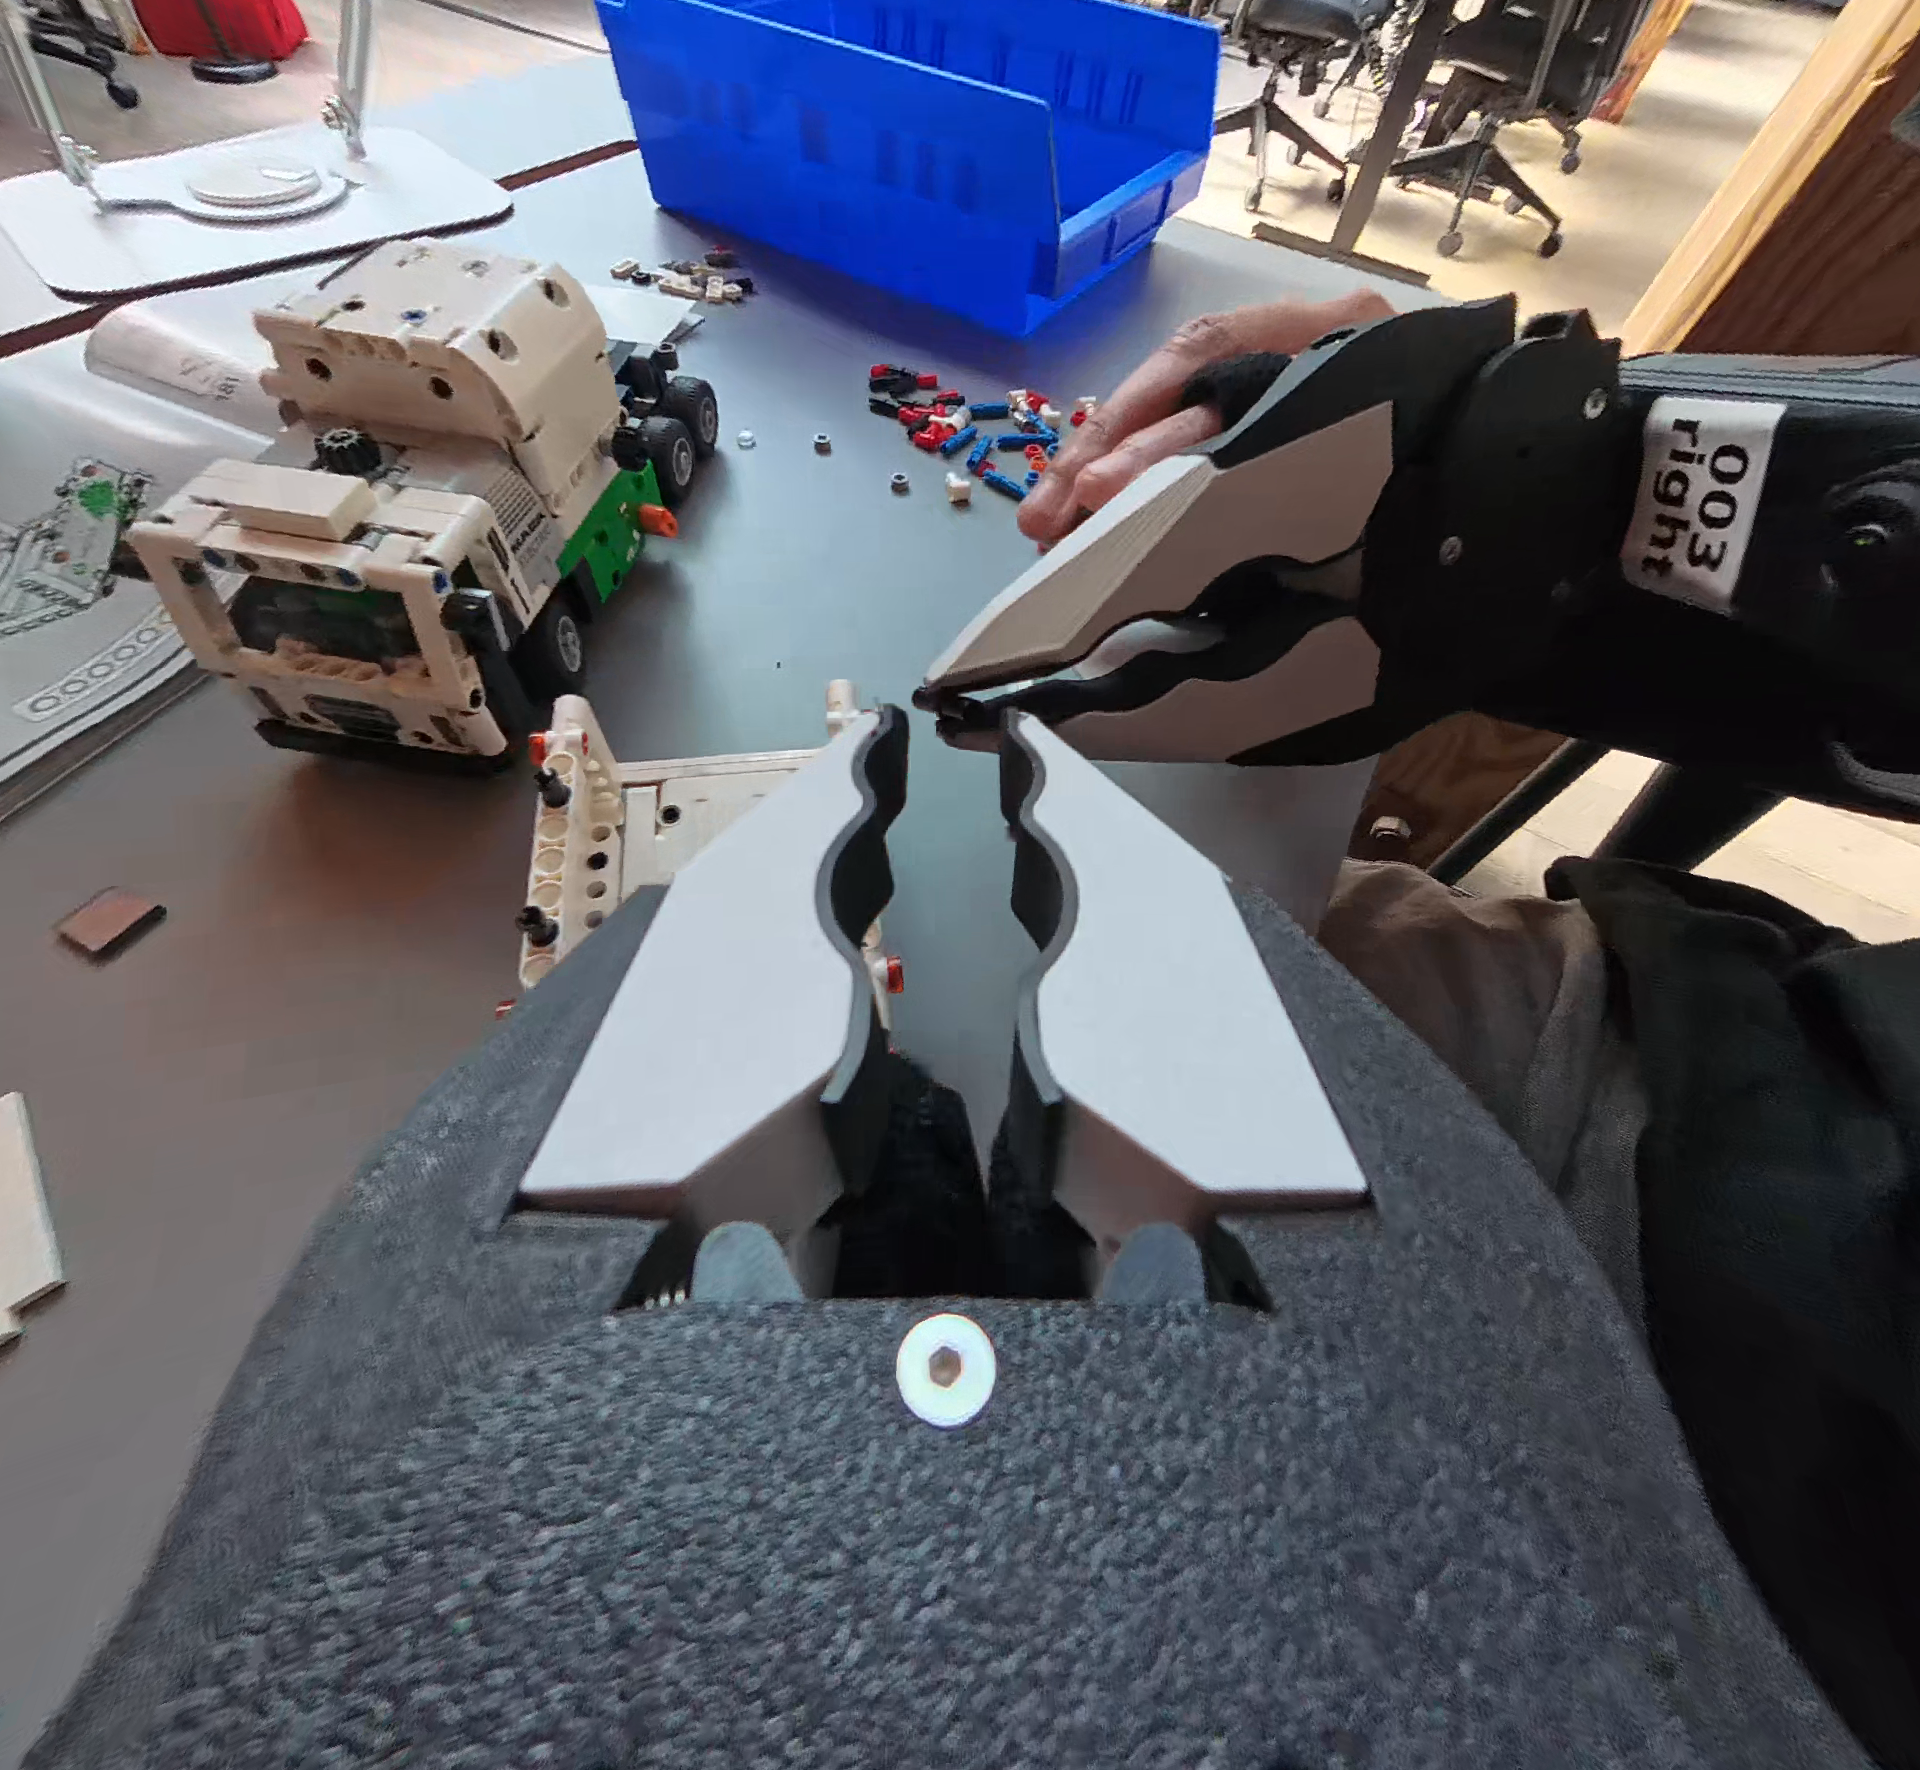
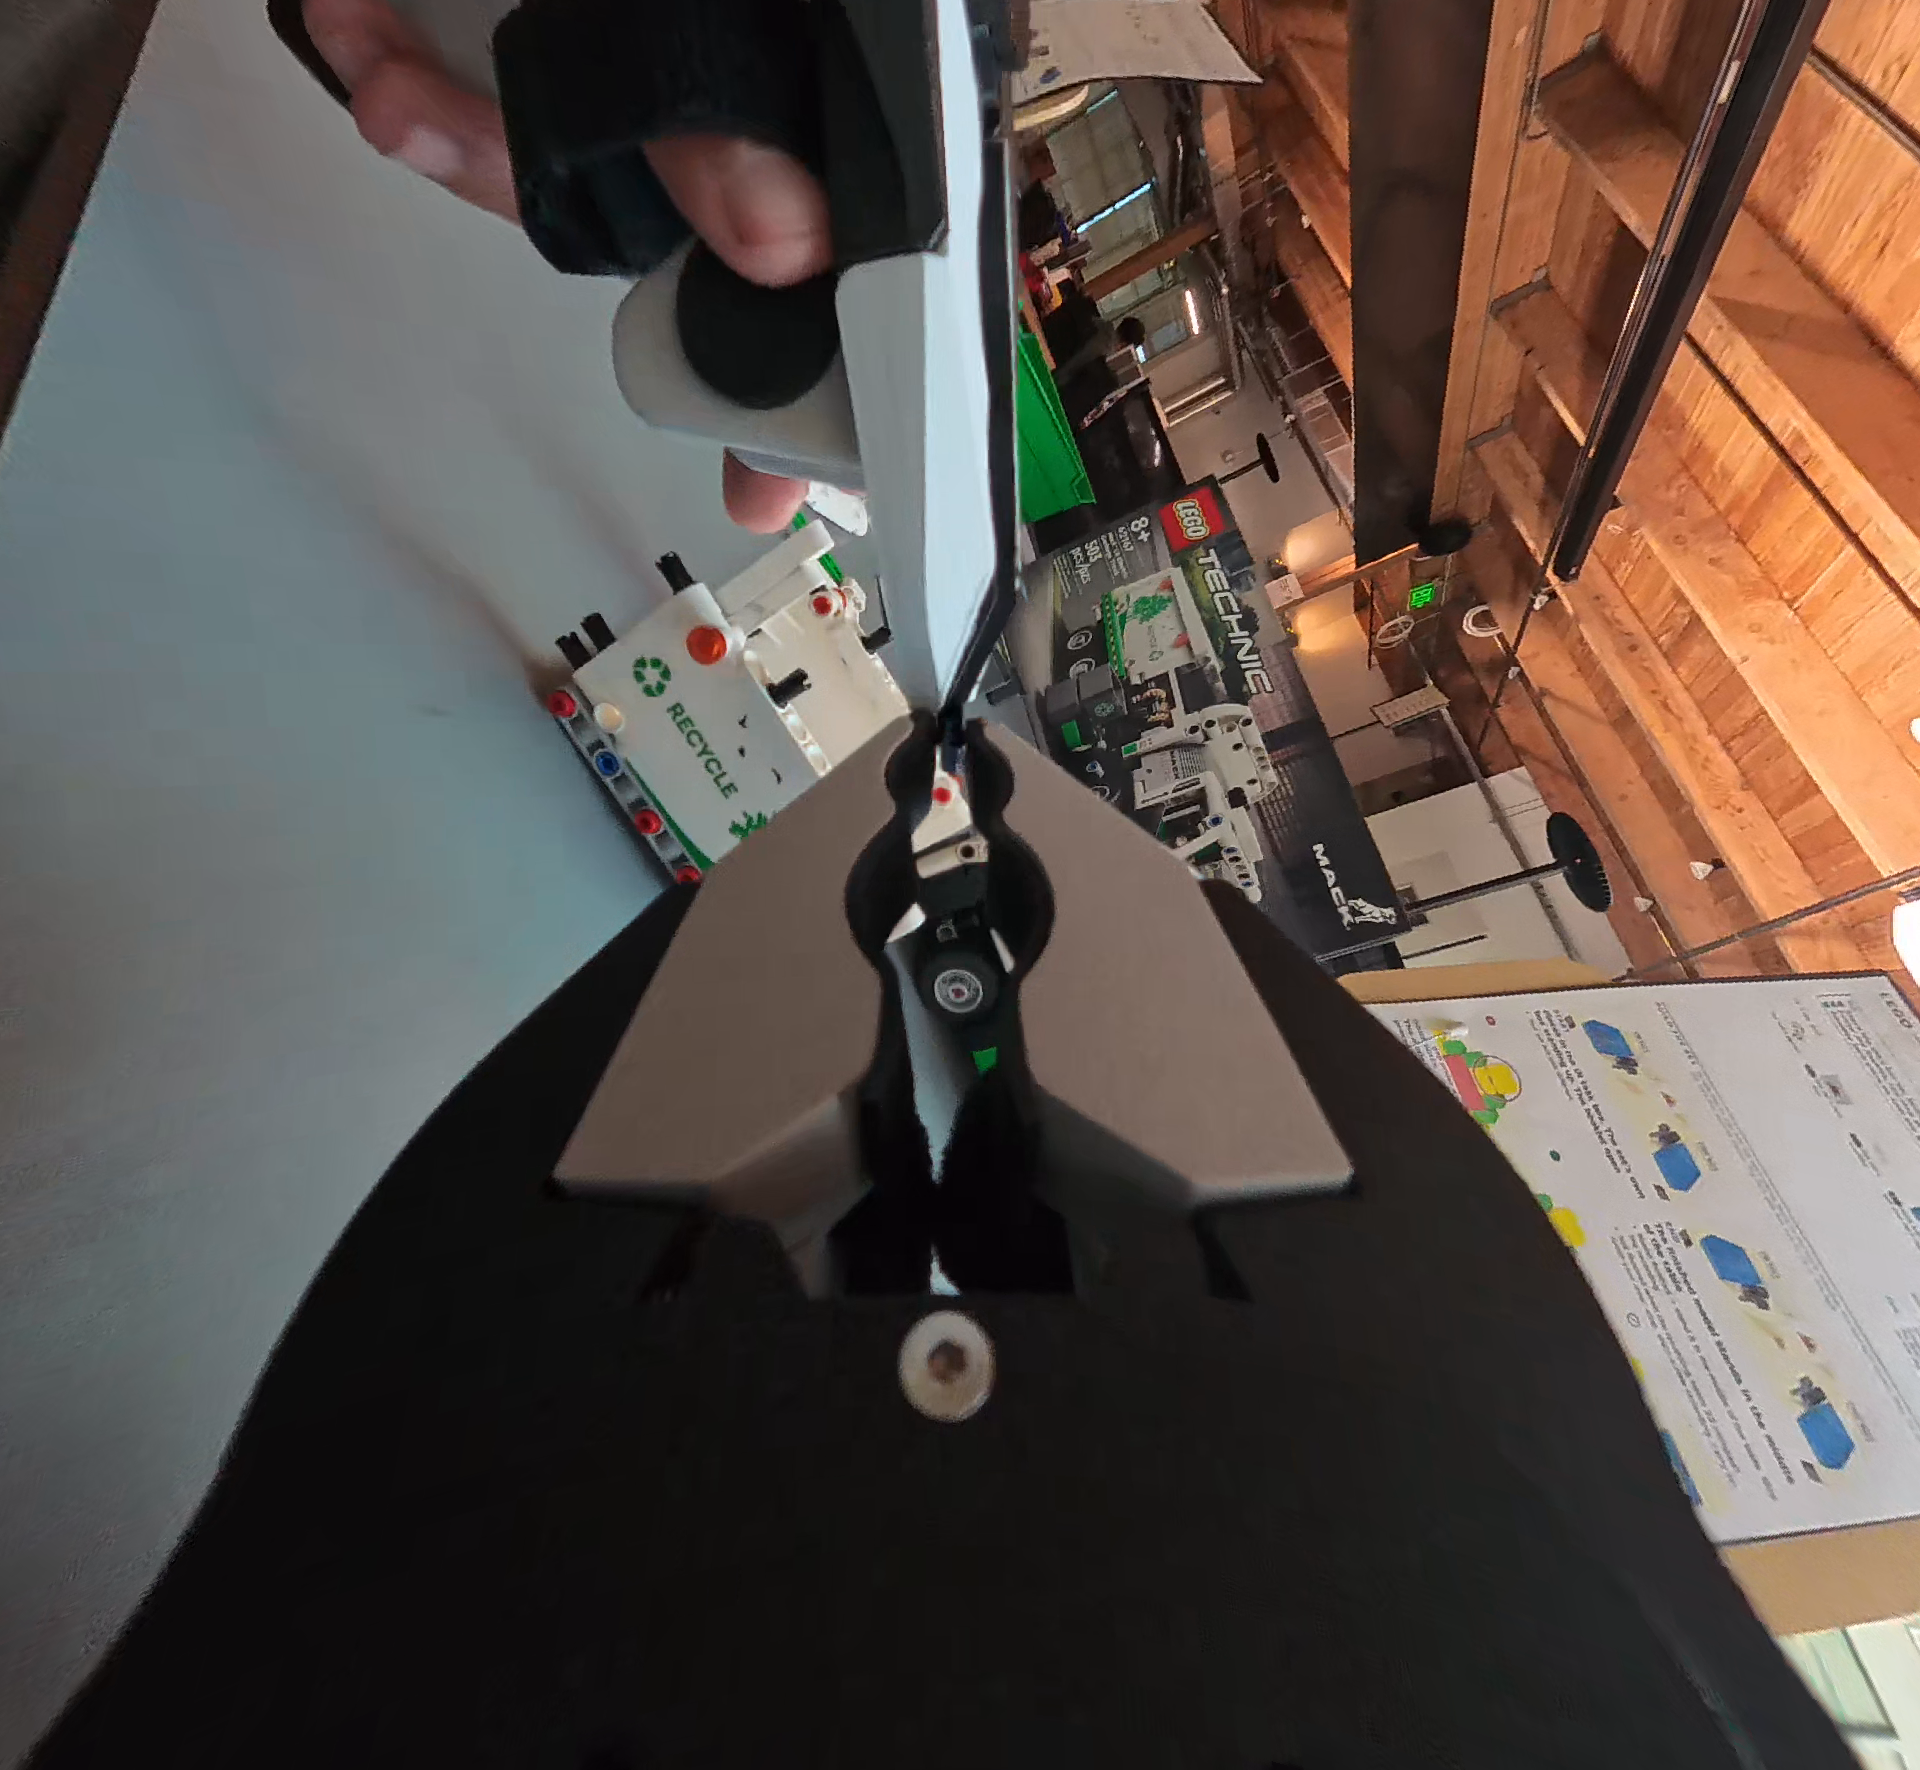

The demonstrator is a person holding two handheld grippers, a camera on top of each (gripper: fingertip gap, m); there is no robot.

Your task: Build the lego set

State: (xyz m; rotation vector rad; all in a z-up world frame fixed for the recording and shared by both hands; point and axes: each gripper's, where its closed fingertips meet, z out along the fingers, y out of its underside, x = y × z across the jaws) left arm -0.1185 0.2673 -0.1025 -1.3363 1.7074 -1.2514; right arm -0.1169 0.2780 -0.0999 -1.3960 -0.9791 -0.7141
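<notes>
Small black piece [image 1: 938,708] sits pinched at the very tip of the right claw [image 1: 935,697], whose two fingers are clenched on it. Its pads look pressed against the piece. The piece is too small to tell which way its long axis runs.

The right claw comes in from the right side of the left claw [image 1: 951,733] and crosses its line at an angle, low over the dark table [image 1: 779,577]. That puts the piece directly ahead of the left claw's fingertips, touching or nearly touching them. The left claw is released: its fingers stand apart with bare table showing between them, and nothing is in them. Of the two claws, only the right one has the piece, and the left is just beside it.

Under the left claw and to its left lies a white panel assembly [image 1: 623,827] with black pins along its edge. Farther ahead on the left stands a white and green toy truck [image 1: 416,557], well apart from both claws. Ahead and slightly right is a scatter of red and blue loose pieces [image 1: 977,442], just beside the hand [image 1: 1122,442] that works the right claw. A blue bin [image 1: 904,120] stands beyond them. Nothing lies between the two claws' tips.
</notes>
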